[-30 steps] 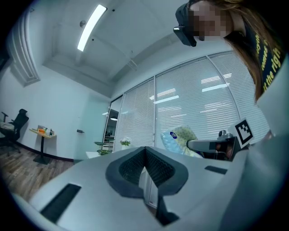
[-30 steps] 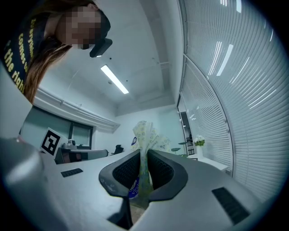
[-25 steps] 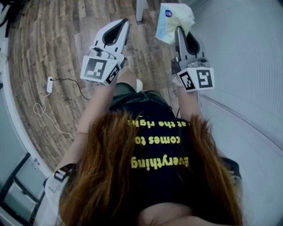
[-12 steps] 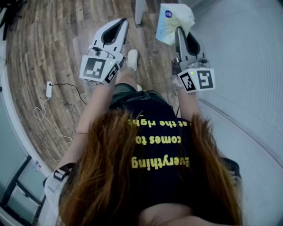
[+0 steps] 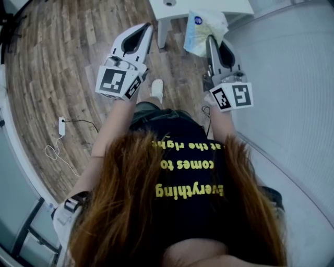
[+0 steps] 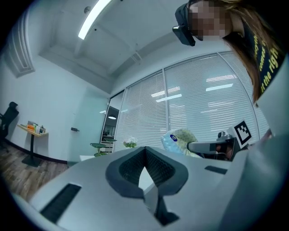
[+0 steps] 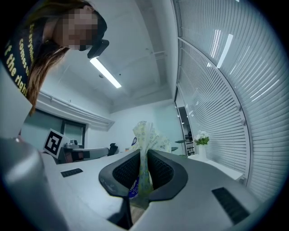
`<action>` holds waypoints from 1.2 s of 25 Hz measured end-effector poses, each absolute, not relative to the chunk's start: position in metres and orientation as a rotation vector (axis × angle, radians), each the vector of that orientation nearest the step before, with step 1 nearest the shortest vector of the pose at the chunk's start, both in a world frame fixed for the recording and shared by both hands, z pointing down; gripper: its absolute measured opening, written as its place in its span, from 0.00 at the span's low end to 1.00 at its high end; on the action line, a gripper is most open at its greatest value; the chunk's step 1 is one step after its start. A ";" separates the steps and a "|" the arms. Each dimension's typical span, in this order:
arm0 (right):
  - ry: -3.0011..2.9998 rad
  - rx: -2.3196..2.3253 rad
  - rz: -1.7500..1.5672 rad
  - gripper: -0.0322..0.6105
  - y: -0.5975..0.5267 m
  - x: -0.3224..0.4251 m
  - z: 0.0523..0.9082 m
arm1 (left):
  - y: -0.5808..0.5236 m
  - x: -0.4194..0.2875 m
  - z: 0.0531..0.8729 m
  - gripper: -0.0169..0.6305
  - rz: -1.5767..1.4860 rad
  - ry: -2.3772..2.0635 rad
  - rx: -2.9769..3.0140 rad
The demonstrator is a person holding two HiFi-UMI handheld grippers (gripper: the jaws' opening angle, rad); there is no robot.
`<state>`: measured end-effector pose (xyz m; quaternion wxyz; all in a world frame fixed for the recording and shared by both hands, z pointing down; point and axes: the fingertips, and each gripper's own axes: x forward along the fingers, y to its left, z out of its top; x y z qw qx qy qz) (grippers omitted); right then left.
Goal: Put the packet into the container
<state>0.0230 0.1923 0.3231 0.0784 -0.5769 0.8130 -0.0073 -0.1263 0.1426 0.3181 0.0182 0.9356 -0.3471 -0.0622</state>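
The right hand-held gripper [image 7: 143, 158] is clamped on the packet [image 7: 145, 135], a soft printed pouch with a blue label. It is pinched low down, so most of it stands up beyond the jaws. In the head view the packet hangs in the air in front of the person, over the wooden floor [image 5: 52, 62] and at the near edge of a white surface [image 5: 237, 6] at the top of the picture. The left hand-held gripper [image 6: 145, 151] has its jaws together with nothing between them, and is held out beside the right one, apart from the packet. The step in hand looks like the carry: the packet is gripped but not yet delivered. No container shows plainly. A small round thing [image 5: 168, 2] on the surface, cut off by the frame, may be it, though that is too little to tell. The next move calls for bringing the packet over the container's mouth, lowering it until the loose top clears the rim, and only then parting the right jaws. The left one could steady the container if it is light.
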 end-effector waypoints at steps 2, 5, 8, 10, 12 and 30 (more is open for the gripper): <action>2.440 -1.728 -0.026 0.13 0.146 0.024 0.320 | 0.097 -0.124 0.315 0.03 -0.196 -1.066 2.903; 2.430 -1.734 -0.024 0.14 0.112 0.031 0.321 | 0.061 -0.113 0.315 0.03 -0.195 -1.049 2.916; 2.427 -1.737 -0.037 0.14 0.096 0.042 0.332 | 0.041 -0.101 0.323 0.03 -0.184 -1.045 2.918; 2.420 -1.748 -0.039 0.14 0.091 0.045 0.334 | 0.034 -0.099 0.327 0.03 -0.180 -1.043 2.914; 2.413 -1.772 -0.046 0.13 0.086 0.048 0.331 | 0.028 -0.099 0.328 0.03 -0.170 -1.033 2.902; 2.469 -1.700 -0.050 0.14 -0.156 0.147 0.316 | -0.193 -0.024 0.324 0.03 -0.170 -1.175 2.825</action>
